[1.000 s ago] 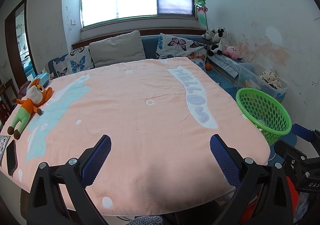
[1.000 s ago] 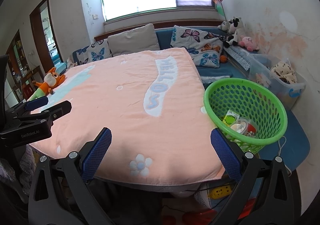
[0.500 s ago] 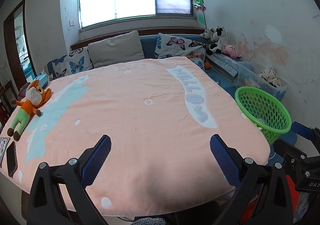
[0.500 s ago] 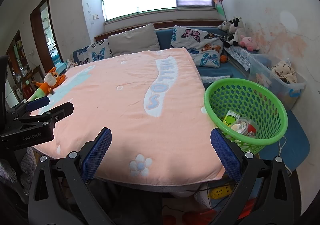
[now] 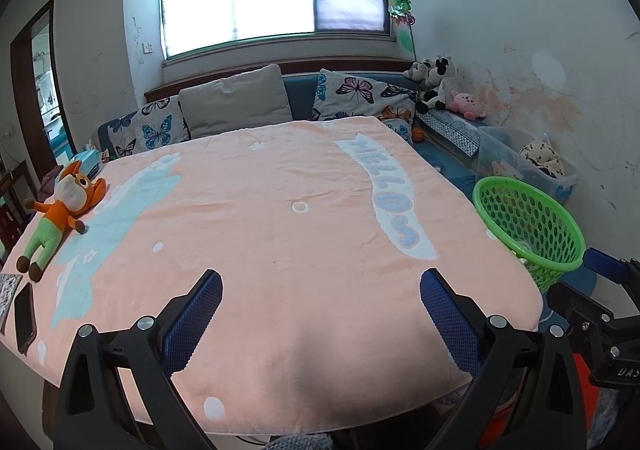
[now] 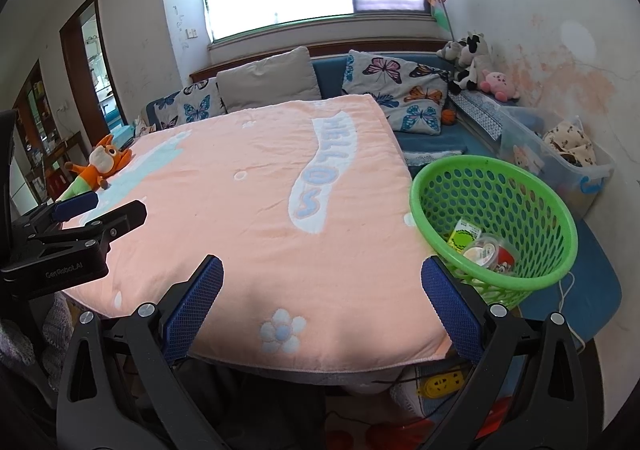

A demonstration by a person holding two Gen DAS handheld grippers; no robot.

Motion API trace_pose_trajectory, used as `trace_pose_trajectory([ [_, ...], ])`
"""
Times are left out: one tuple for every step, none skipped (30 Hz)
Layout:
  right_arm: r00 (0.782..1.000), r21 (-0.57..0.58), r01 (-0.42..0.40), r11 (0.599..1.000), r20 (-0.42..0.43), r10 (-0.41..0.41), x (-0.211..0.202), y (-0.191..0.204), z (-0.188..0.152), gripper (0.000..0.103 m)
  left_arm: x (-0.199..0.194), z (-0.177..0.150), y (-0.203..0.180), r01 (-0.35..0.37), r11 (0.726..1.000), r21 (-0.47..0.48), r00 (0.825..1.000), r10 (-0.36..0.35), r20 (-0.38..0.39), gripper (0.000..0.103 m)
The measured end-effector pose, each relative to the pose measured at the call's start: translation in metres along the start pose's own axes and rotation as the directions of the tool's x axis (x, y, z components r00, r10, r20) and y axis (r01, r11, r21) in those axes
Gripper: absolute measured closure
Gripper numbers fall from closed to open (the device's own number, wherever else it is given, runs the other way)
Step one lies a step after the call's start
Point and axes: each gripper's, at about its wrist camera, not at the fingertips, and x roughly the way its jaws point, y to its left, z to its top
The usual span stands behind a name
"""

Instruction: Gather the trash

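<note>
An orange plush fox (image 5: pixel 60 206) lies on the pink blanket (image 5: pixel 280 234) — a black phone (image 5: pixel 25 316) near its feet.

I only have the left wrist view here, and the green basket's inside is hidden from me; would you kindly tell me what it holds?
Observer: In the right wrist view the green basket holds a clear lidded cup and a yellow-green packet.
Operator: Thank you. Is there anything under the table on that side?
Observer: Yes, a yellow power strip lies on the floor below the blanket's edge.
Operator: And is the right gripper carrying anything?
Observer: No, the right gripper is open, with nothing between its fingers.
</note>
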Motion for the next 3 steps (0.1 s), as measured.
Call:
trace_pose_trajectory([
  [1.0, 0.001, 0.0, 1.0, 0.0, 0.0, 0.0, -0.0004, -0.0001, 0.004, 0.0003, -0.0002, -0.0002, 0.0, 1.0, 0.001, 1.0, 0.0, 0.0, 0.007],
  [1.0, 0.001, -0.001, 1.0, 0.0, 0.001, 0.0001, -0.0005, -0.0001, 0.005, 0.0003, -0.0003, 0.0, 0.0, 1.0, -0.001, 1.0, 0.0, -0.001, 0.007],
  [1.0, 0.001, -0.001, 1.0, -0.001, 0.001, 0.0005, 0.0, 0.0, 0.005, 0.0003, -0.0002, 0.0, 0.002, 1.0, -0.001, 1.0, -0.002, -0.001, 0.007],
])
